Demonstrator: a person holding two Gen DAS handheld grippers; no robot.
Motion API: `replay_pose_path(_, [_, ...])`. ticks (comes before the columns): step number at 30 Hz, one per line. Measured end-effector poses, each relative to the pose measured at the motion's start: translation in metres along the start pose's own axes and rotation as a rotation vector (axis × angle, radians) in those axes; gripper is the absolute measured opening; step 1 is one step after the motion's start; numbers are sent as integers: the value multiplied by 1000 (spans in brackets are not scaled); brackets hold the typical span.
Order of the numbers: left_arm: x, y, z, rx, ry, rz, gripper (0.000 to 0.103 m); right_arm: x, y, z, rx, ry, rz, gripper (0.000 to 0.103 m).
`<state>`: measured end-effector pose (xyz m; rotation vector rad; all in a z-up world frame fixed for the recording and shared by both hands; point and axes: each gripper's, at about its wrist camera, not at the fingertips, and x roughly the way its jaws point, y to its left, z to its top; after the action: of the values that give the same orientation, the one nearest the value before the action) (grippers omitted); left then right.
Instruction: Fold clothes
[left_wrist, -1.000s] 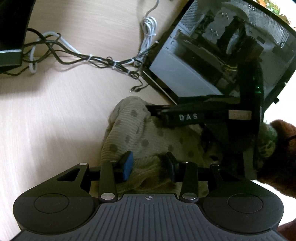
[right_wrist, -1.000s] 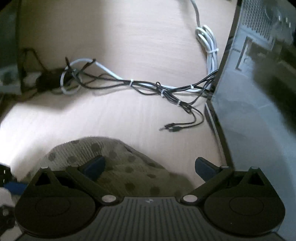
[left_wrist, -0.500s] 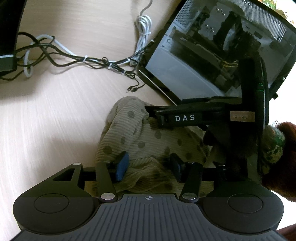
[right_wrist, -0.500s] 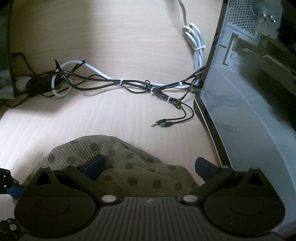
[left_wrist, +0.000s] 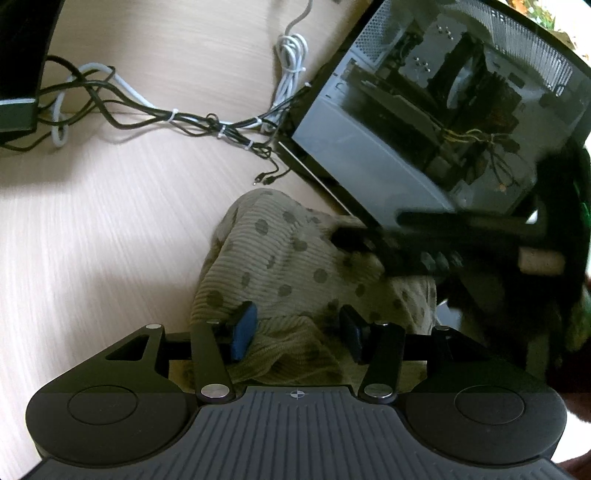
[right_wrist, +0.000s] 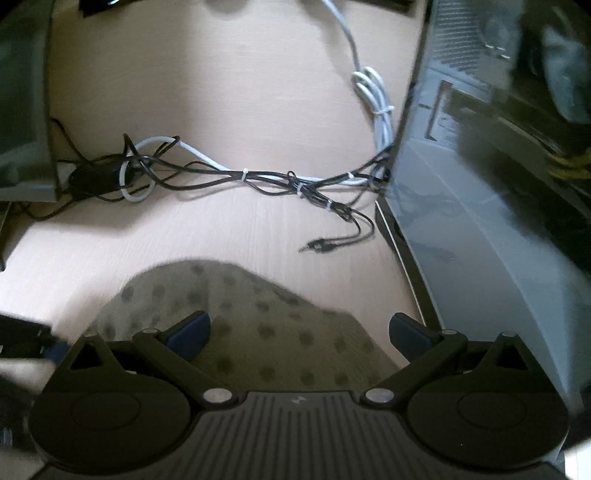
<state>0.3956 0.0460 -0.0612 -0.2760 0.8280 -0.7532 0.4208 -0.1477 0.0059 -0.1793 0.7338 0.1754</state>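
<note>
The task item is a ribbed olive-beige garment with dark polka dots (left_wrist: 280, 258), lying bunched on a pale wood-grain tabletop (left_wrist: 92, 240) just beside the lower edge of a computer case with a transparent side panel (left_wrist: 424, 122). In the left wrist view, the left gripper (left_wrist: 297, 330) sits low over the near hem of the garment; its jaws have just been opening and now stand partly spread, with a raised fold of the fabric between the blue pads (left_wrist: 243, 328). The pads do not visibly press on the fold. The right gripper (right_wrist: 299, 332) appears in its own view with its jaws spread wide over the garment's far, rounded end (right_wrist: 258, 314); the left blue pad lies over the cloth and the right pad sits beyond the cloth edge, above bare tabletop near the case. From the left wrist view, the right gripper's dark body (left_wrist: 461, 243) crosses above the garment's right portion, blurred. A bundle of black and white cables (right_wrist: 277, 181), tied at intervals with white ties, runs across the tabletop beyond the garment, ending in two loose audio plugs (right_wrist: 317, 244) that lie apart from the cloth. A dark monitor base (left_wrist: 18, 110) stands at the far left.
</note>
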Motion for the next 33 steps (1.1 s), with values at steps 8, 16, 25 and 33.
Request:
replay_pose_path(8, [-30, -10, 5, -119, -77, 30, 74, 5, -6, -33, 6, 25, -11, 103])
replay_pose_path(16, [-42, -20, 11, -51, -59, 241, 82, 7, -14, -36, 78, 37, 15, 103])
replay_pose_path(25, [-20, -11, 4, -87, 8, 196, 75, 2, -23, -33, 102, 53, 42, 103])
replay_pose_path(33, [-36, -22, 24, -66, -83, -4, 31, -23, -29, -24, 108, -50, 22, 103])
